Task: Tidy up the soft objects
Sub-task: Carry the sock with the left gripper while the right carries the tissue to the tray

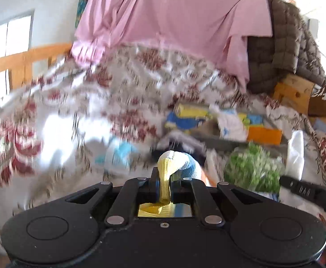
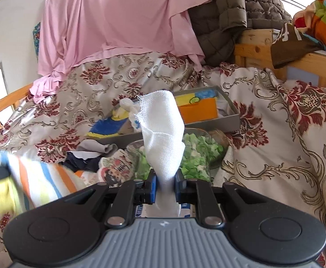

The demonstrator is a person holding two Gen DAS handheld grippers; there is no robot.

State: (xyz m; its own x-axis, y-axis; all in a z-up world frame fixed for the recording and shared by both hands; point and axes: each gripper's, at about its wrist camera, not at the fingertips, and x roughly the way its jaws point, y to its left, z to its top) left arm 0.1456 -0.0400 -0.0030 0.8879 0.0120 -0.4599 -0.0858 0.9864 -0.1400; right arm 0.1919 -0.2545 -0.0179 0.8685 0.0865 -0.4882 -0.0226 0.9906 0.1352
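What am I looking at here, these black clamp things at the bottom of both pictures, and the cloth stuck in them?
Those are two hand-held grippers, each with a camera looking along its fingers. One picture is from the left gripper, shut on a yellow striped cloth. The other is from the right gripper, shut on a white gauze cloth. Both are over a bed with a floral cover. On it lie a grey tray of folded cloths, a glass bowl of green bits and loose clothes. A pink sheet hangs behind.
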